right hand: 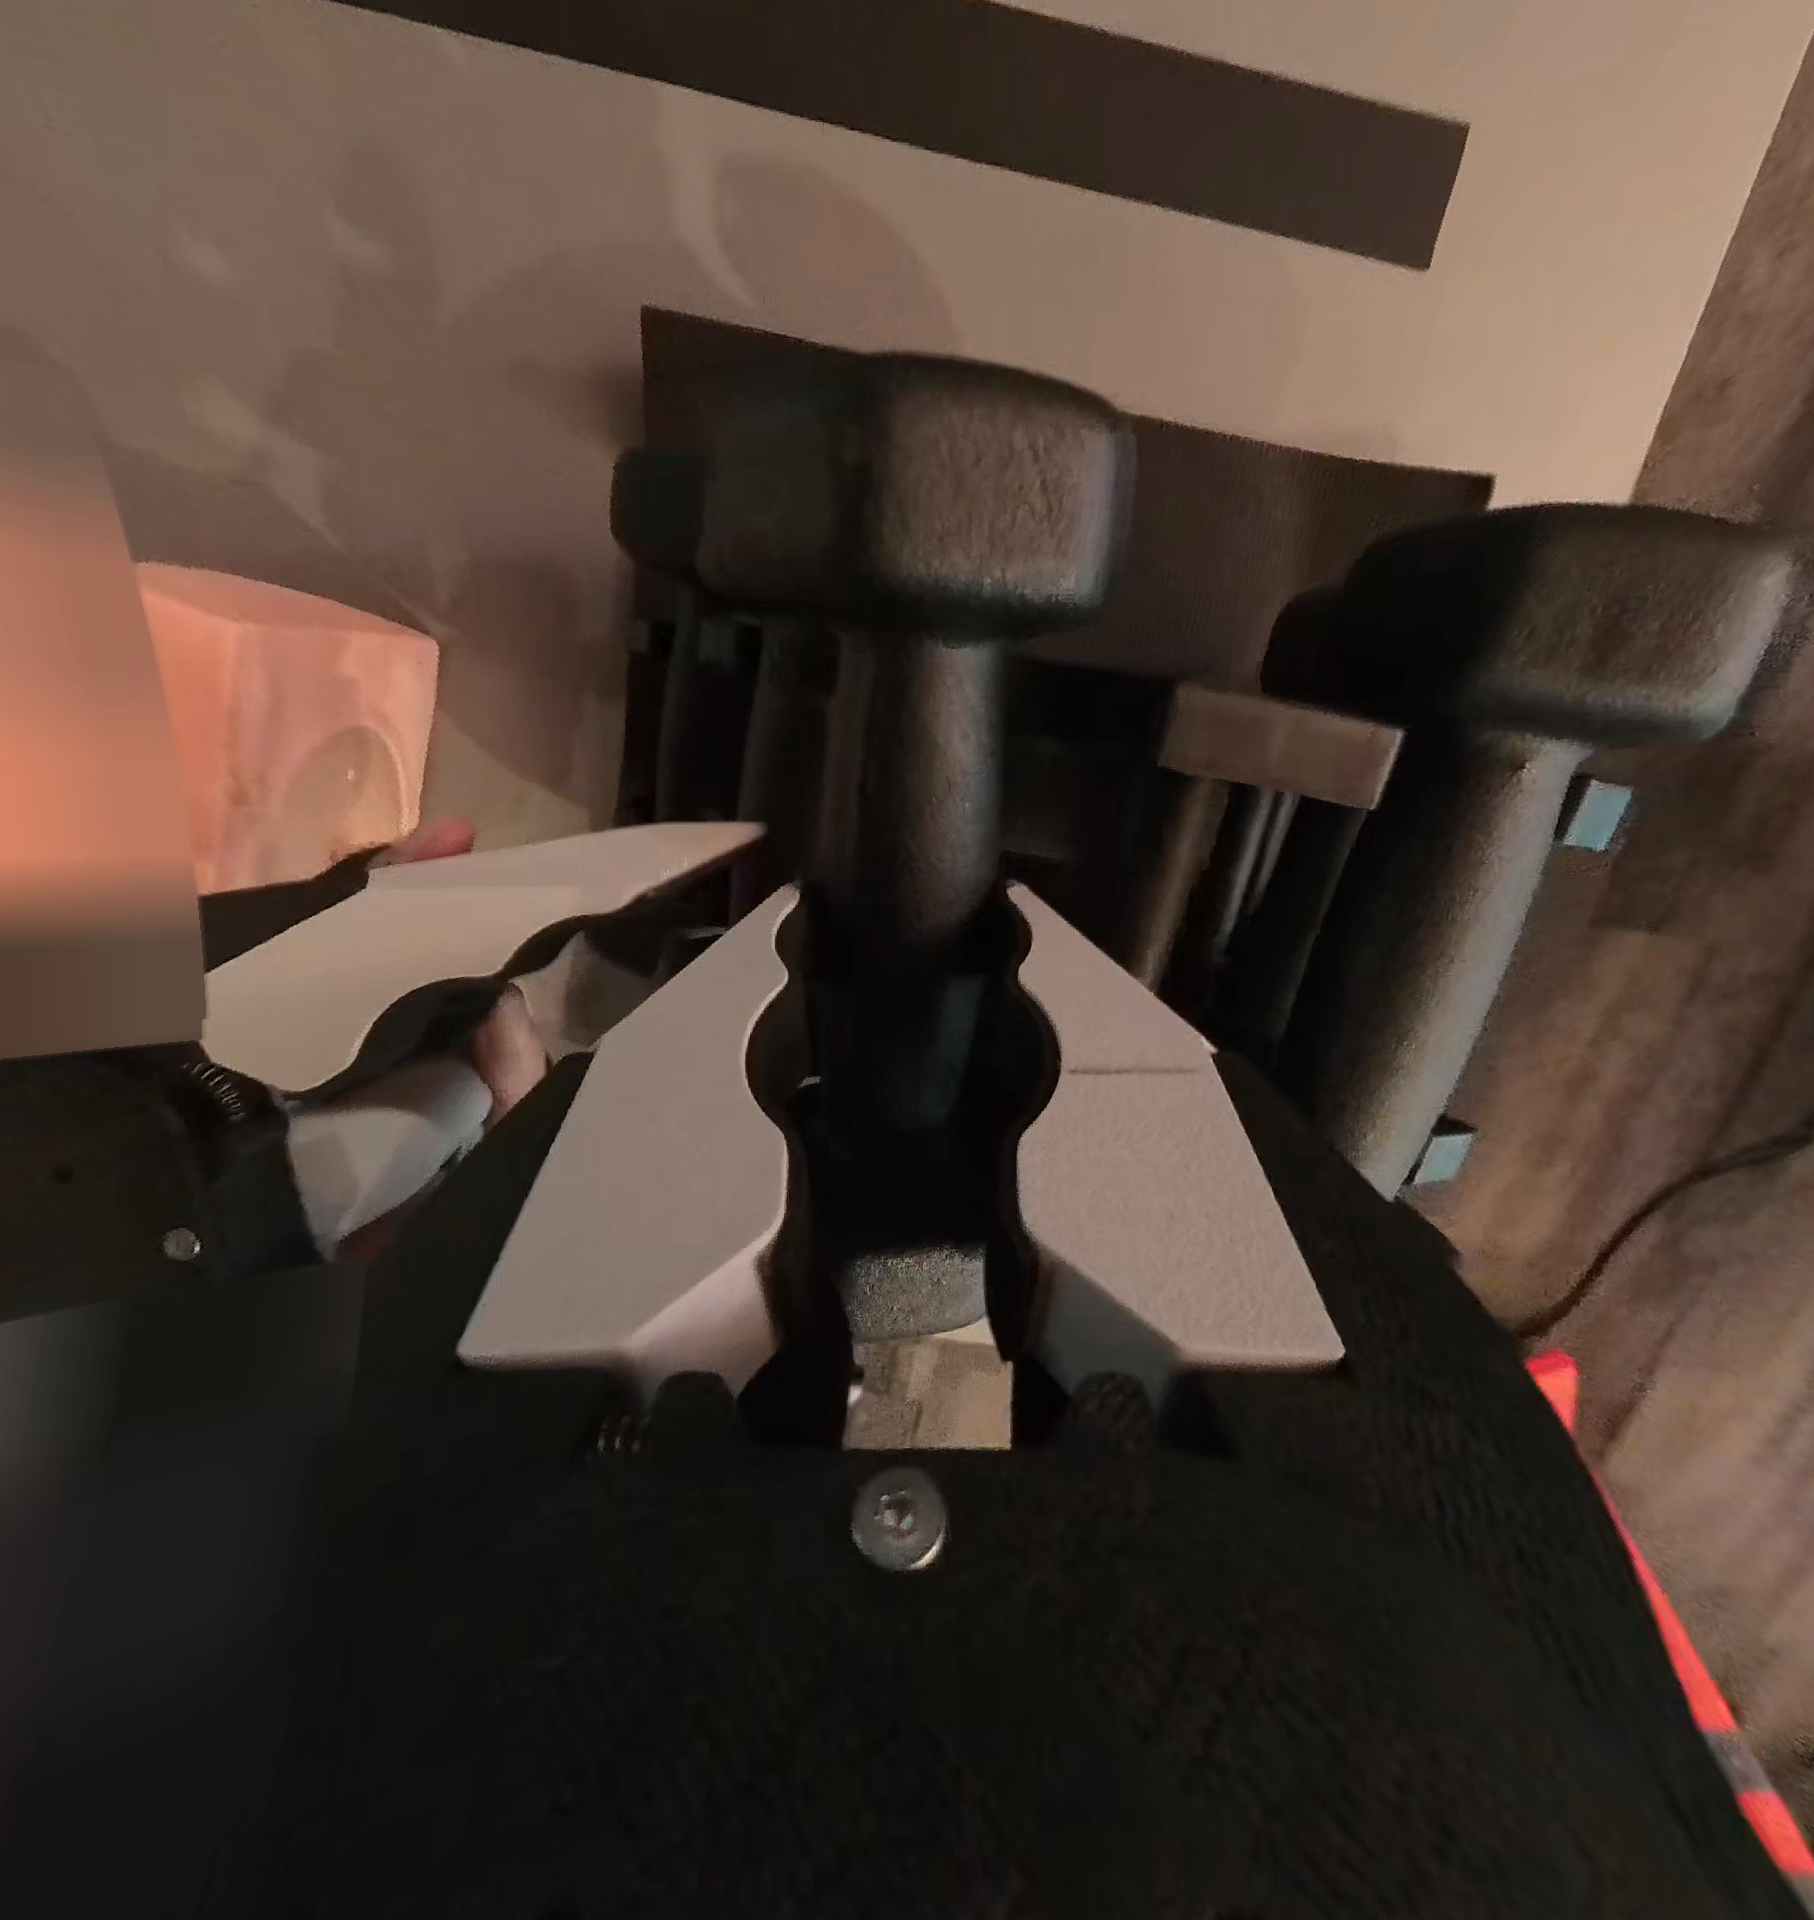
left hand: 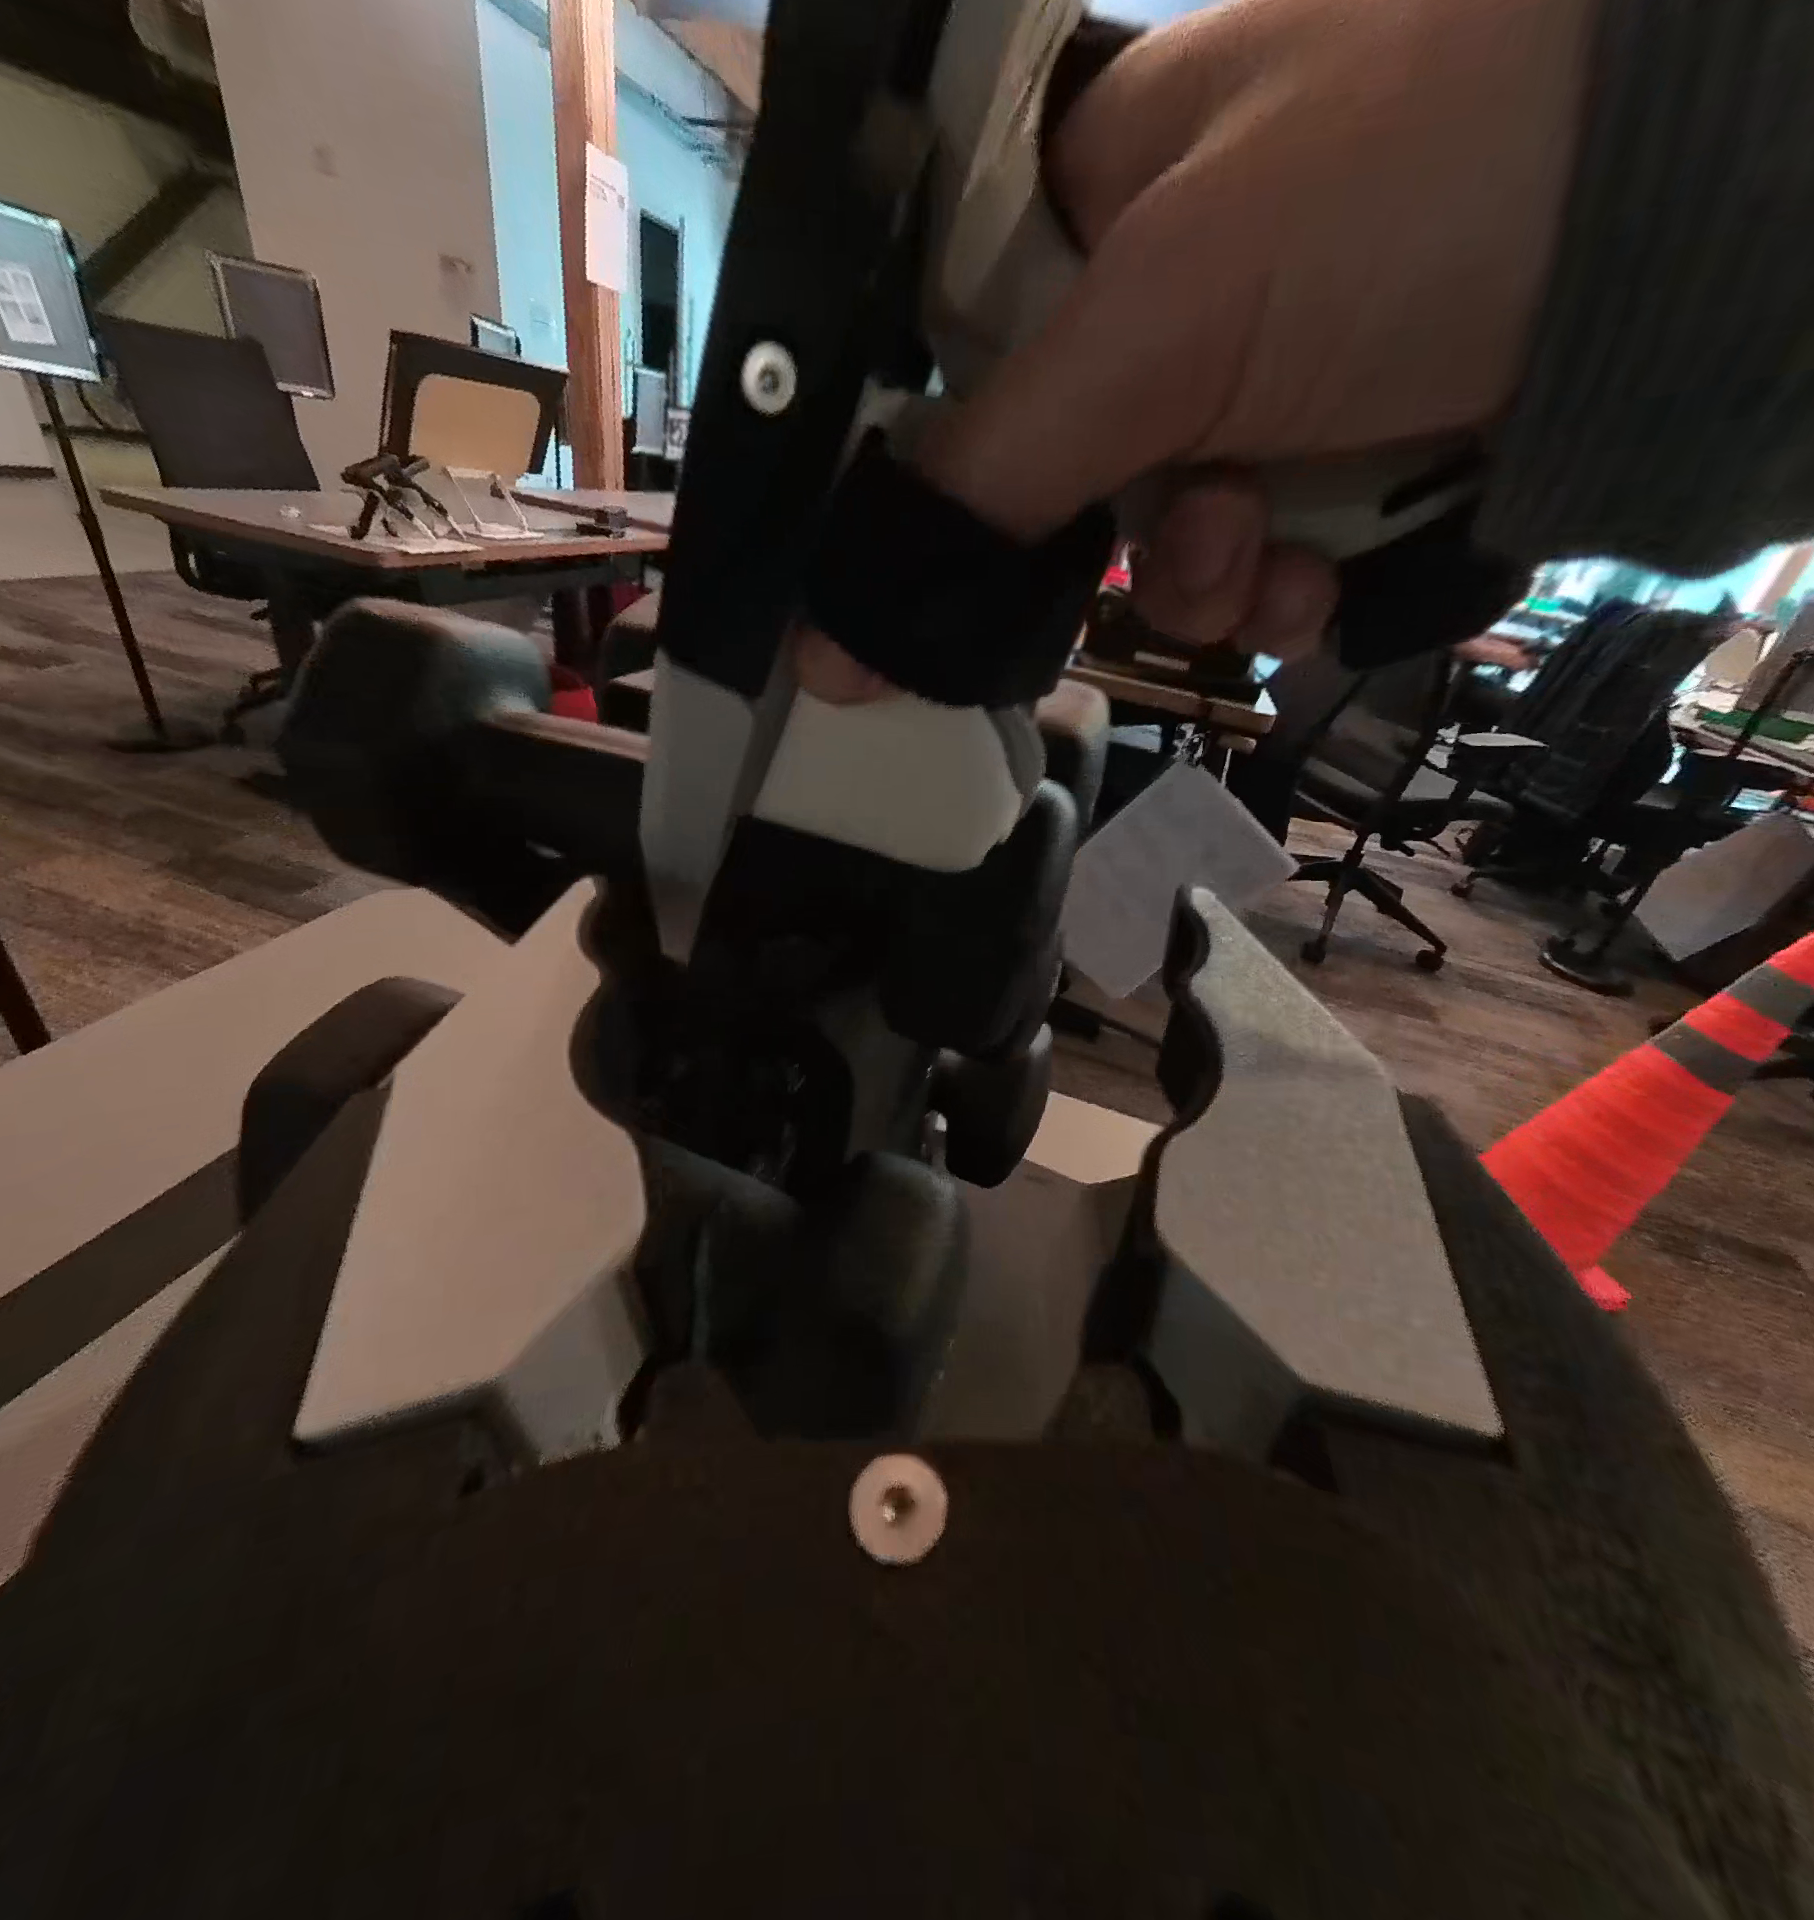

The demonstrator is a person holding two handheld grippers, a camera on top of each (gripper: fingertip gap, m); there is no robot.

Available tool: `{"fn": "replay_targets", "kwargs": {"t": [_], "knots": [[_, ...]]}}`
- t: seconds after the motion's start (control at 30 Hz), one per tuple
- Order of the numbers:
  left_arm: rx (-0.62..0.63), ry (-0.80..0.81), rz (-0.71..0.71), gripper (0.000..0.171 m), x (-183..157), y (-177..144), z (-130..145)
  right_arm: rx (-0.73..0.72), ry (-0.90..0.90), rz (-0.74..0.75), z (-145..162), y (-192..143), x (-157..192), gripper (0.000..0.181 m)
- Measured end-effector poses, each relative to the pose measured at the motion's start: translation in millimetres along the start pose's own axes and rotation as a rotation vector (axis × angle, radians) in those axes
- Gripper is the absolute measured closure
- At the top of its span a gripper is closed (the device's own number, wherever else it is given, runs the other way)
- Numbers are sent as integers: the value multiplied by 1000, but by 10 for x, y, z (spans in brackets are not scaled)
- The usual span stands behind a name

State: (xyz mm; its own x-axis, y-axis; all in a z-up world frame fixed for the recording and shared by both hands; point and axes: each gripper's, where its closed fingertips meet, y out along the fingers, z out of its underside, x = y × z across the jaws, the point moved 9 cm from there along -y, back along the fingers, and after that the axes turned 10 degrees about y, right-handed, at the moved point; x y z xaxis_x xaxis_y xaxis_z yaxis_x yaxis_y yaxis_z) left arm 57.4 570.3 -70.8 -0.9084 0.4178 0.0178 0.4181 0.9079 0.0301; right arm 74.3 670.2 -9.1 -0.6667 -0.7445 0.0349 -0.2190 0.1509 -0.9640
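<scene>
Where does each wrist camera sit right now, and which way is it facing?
Left wrist view: on the left gripper, whose jaws are open, facing an office floor. Close ahead are the black dumbbell and the right gripper, which is held by a hand with a grey sleeve.
Right wrist view: on the right gripper, looking along the dumbbell handle it clamps toward a rack and a second dumbbell. The left gripper enters from the left.
Shared: the black dumbbell, and each view shows the other gripper.
</scene>
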Motion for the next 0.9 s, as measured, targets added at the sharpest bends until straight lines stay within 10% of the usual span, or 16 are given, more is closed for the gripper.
{"fn": "replay_targets", "kwargs": {"t": [0.23, 0.4, 0.6, 0.9], "knots": [[12, 4, -1, 67, -82, -106, 90, -71, 10, 71, -26, -109, -84, 126], [-76, 72, -44, 67, -326, -531, 69, -468, -212, 200, 262, -711, -19, 97], [-206, 98, -56, 62, -882, -1147, 156, -1159, -466, -93, 1845, -829, 378, 94], [-233, 344, -102, 53, -1969, -1651, 154, -1707, -281, -458, 3531, -116, 481, 67]]}}
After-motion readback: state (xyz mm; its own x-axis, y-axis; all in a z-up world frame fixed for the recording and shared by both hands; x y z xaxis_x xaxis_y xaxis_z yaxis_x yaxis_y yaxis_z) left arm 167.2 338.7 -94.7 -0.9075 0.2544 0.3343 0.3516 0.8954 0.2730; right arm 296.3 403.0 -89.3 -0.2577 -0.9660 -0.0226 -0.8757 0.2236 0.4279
